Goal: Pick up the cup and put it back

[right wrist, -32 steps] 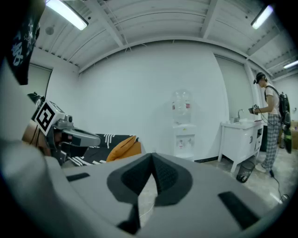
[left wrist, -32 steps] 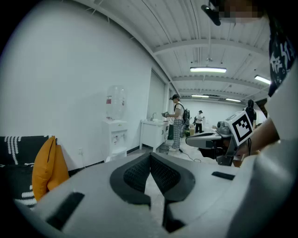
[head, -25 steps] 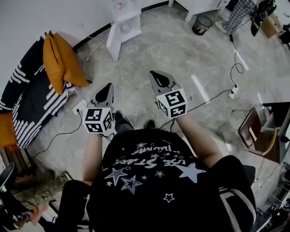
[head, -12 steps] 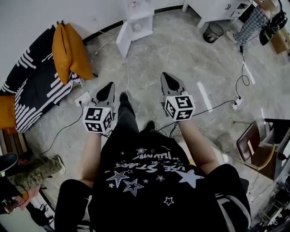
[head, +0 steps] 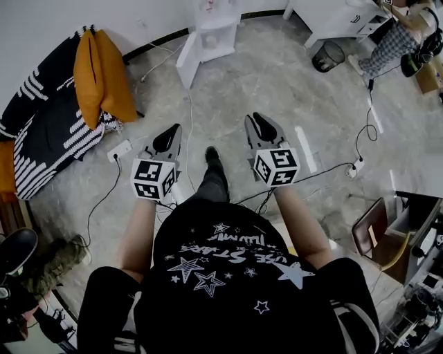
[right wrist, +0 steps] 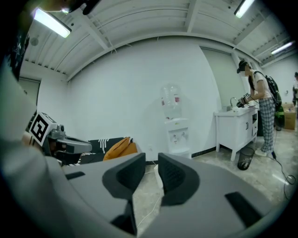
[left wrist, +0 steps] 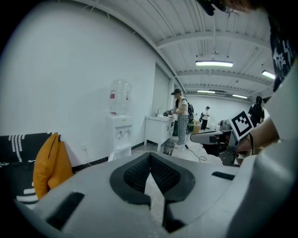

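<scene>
Two forearms (head: 138,231) extended forward, parallel, over grey stone floor (head: 277,76). Left gripper (head: 168,136): jaws clenched together, empty. Right gripper (head: 261,124): jaws opening, nothing between. Black shoe (head: 212,156): stepped forward since earlier. Cup: whereabouts cannot be told.

Grey marbled floor (head: 277,90) thru-out. Far left: orange cushion (head: 100,72) leaning on b/w striped fabric (head: 48,131), by the wall. Far centre: white water dispenser (head: 208,38); left gripper view shows a clear bottle (left wrist: 118,95) on top. Far right: white cabinet (head: 332,14) w/ dark bin (head: 328,55) just beside it, and a person in checked trousers (head: 382,52) standing near. White power strip (head: 119,149) on floor near the fabric. Black cable (head: 325,166) runs right to a white socket block (head: 355,168). Ceiling strip lights (left wrist: 215,63) on.
</scene>
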